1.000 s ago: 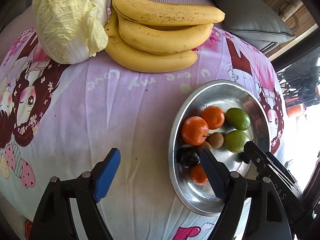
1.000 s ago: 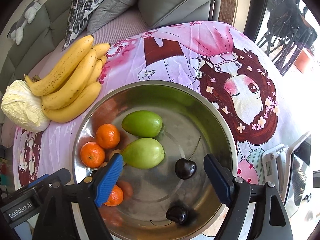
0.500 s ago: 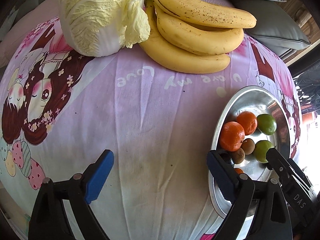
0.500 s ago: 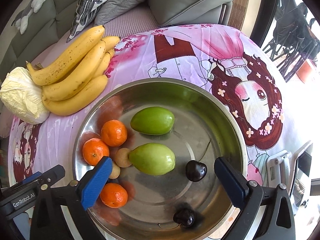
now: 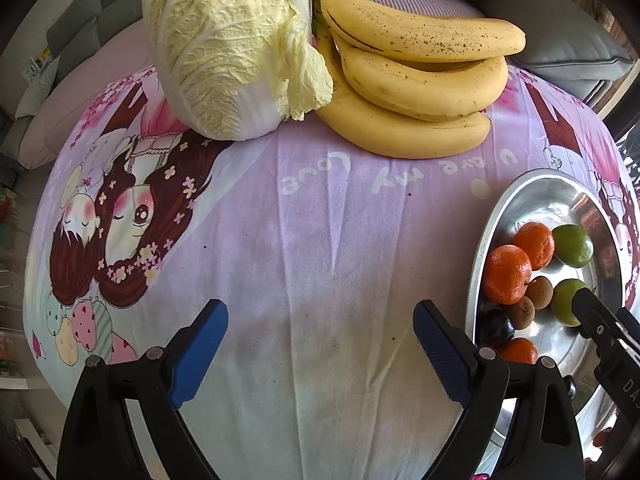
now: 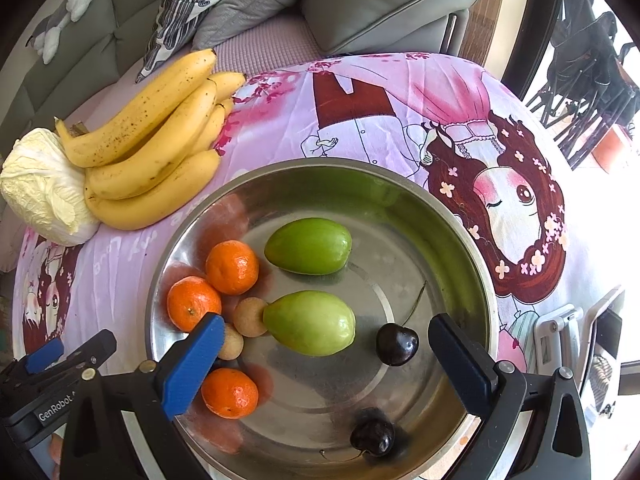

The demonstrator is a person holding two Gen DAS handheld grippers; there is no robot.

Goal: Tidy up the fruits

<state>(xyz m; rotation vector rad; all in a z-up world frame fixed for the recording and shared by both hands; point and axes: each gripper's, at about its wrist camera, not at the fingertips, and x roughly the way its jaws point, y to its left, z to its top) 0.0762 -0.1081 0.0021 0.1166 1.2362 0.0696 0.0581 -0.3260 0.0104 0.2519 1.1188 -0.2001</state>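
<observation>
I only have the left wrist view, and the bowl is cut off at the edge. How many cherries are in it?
Observer: Two. One cherry lies near the middle, and a second cherry lies by the near rim.
Operator: Is the right claw holding anything?
Observer: No. The right claw is open and empty over the bowl, with the nearer green fruit between its fingers.
Operator: Is there anything past the bowl?
Observer: A pale metal stand sits at the table's edge.
</observation>
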